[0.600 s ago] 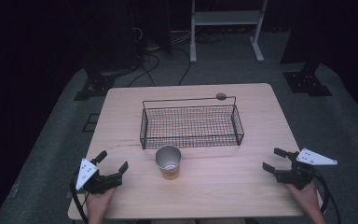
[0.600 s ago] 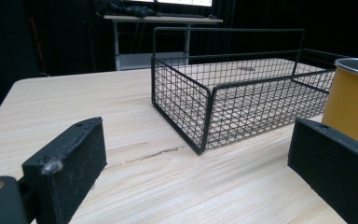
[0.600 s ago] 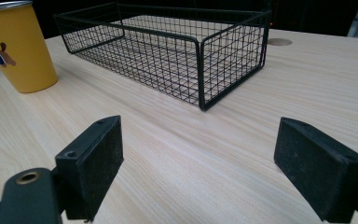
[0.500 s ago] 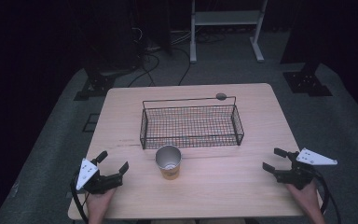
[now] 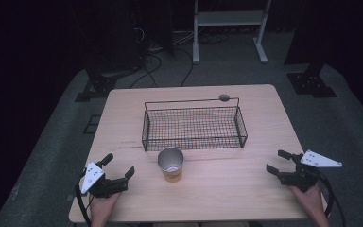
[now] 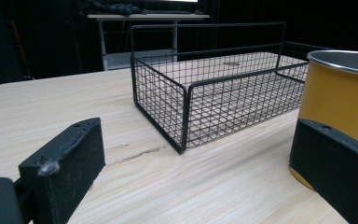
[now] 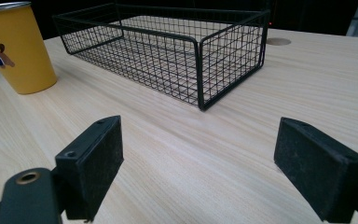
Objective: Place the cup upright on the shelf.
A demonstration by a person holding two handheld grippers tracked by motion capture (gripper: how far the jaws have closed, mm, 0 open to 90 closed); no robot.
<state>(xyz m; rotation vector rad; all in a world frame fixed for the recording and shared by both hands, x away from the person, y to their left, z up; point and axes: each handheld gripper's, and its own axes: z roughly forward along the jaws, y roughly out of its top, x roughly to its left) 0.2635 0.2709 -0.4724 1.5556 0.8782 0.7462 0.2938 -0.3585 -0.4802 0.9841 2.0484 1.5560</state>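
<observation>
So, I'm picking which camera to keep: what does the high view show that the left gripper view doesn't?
High view alone: the right tongs, both open pairs at the table's near edge, the floor, the cup's open mouth from above. Left gripper view alone: a close side look at the cup's yellow wall and through the basket's mesh. Both: cup, empty wire basket, wooden table, left tongs.

Nothing has moved since the earlier pictures.

Upright yellow cup (image 5: 171, 164) before wire basket (image 5: 194, 126)
</observation>
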